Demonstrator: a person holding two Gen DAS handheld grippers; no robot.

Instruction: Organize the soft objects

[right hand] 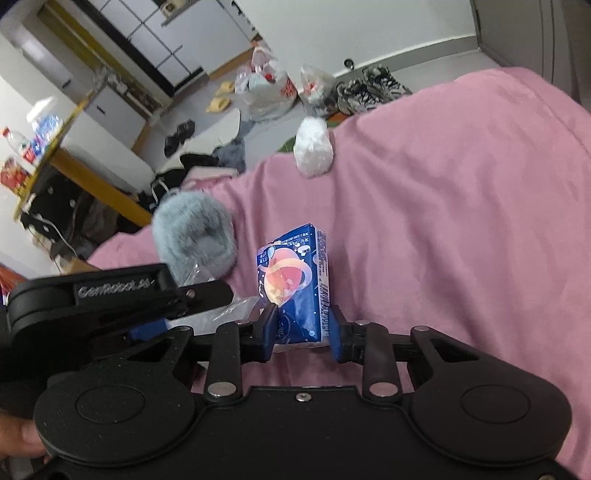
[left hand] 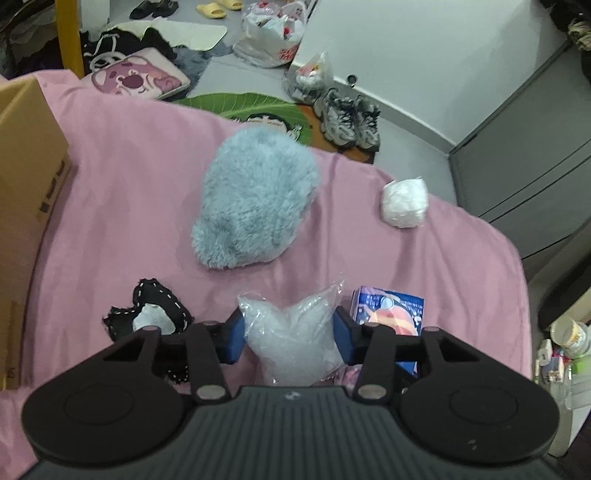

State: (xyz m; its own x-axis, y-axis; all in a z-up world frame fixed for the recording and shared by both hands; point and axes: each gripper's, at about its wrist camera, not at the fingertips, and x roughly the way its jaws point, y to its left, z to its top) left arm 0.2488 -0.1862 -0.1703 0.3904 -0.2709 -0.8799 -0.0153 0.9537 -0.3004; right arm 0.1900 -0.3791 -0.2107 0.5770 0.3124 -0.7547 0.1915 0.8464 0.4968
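A smooth pink bedsheet [left hand: 110,177] carries a fluffy grey-blue plush cushion [left hand: 255,199] above a cluttered grey floor [left hand: 236,70]. The left gripper [left hand: 288,332] squeezes a crinkly clear plastic bag [left hand: 291,332]; the right gripper [right hand: 303,328] clamps a glossy blue printed tissue pack [right hand: 295,280].

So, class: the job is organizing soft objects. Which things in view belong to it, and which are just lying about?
Part of the job:
- clear plastic bag, in the left hand-held gripper
- blue tissue pack, in the right hand-held gripper
- fluffy blue plush
- white bundle
- black cloth piece
- cardboard box

Lying about:
- sneakers
- yellow slippers
- shopping bags
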